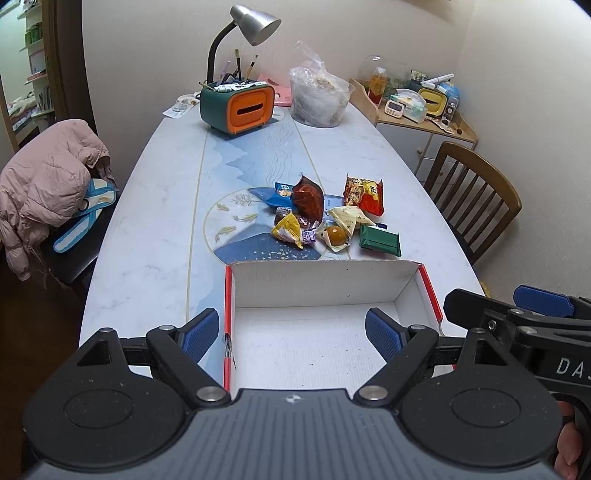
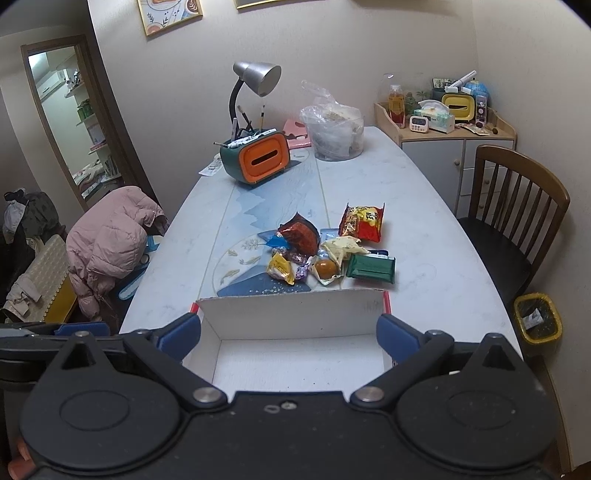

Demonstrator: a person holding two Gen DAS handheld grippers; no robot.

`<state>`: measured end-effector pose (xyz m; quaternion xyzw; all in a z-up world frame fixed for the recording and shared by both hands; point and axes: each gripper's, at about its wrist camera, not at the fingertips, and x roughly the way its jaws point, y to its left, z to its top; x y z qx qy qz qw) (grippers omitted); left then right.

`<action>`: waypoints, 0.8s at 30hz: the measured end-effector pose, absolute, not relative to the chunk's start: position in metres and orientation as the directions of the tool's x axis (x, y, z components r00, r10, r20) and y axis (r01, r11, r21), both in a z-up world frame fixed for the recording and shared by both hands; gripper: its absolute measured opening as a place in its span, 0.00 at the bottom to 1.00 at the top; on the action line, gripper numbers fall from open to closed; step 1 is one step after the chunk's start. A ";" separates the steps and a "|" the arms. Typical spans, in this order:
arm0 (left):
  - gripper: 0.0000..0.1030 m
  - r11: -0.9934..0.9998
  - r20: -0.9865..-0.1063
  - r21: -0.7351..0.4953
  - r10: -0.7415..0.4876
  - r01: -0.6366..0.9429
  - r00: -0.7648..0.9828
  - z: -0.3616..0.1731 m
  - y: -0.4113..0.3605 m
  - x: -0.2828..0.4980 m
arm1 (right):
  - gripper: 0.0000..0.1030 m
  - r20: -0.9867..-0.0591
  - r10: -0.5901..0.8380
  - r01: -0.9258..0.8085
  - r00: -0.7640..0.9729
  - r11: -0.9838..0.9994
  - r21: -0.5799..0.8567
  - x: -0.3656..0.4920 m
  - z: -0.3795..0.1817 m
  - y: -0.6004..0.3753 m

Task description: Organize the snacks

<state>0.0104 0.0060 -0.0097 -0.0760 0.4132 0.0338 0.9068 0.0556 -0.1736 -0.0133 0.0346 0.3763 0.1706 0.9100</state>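
A pile of snack packets lies mid-table: a red-orange bag (image 1: 364,194) (image 2: 363,221), a dark red pouch (image 1: 307,197) (image 2: 300,233), a green packet (image 1: 379,240) (image 2: 371,268), a yellow packet (image 1: 287,229) (image 2: 280,268) and a round orange sweet in clear wrap (image 1: 336,234) (image 2: 325,268). An empty white cardboard box (image 1: 317,280) (image 2: 291,317) with red outer sides stands nearer, in front of the pile. My left gripper (image 1: 293,334) hovers open over the box. My right gripper (image 2: 290,338) is open above the box too, with nothing between its fingers.
At the table's far end stand a green-and-orange tissue holder (image 1: 240,105) (image 2: 258,158) with a grey lamp (image 1: 255,24), and a clear bag-lined tub (image 1: 319,98) (image 2: 334,133). A wooden chair (image 2: 517,221) is on the right, a pink jacket on a chair (image 1: 48,184) on the left, a yellow bin (image 2: 537,321) on the floor.
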 end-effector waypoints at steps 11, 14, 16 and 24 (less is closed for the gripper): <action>0.84 0.986 -0.756 -0.103 0.008 -0.131 0.654 -0.013 0.009 0.013 | 0.98 -0.666 0.344 -0.297 0.662 0.936 0.188 0.054 -0.011 -0.169; 0.84 0.986 -0.756 -0.102 0.008 -0.130 0.655 -0.012 0.009 0.013 | 0.98 -0.667 0.343 -0.297 0.662 0.936 0.188 0.055 -0.010 -0.170; 0.84 0.986 -0.756 -0.102 0.008 -0.130 0.655 -0.008 0.010 0.013 | 0.98 -0.665 0.343 -0.295 0.663 0.937 0.189 0.054 -0.009 -0.170; 0.84 0.988 -0.745 -0.096 0.009 -0.121 0.667 0.001 0.009 0.006 | 0.98 -0.653 0.340 -0.287 0.677 0.939 0.191 0.048 -0.006 -0.171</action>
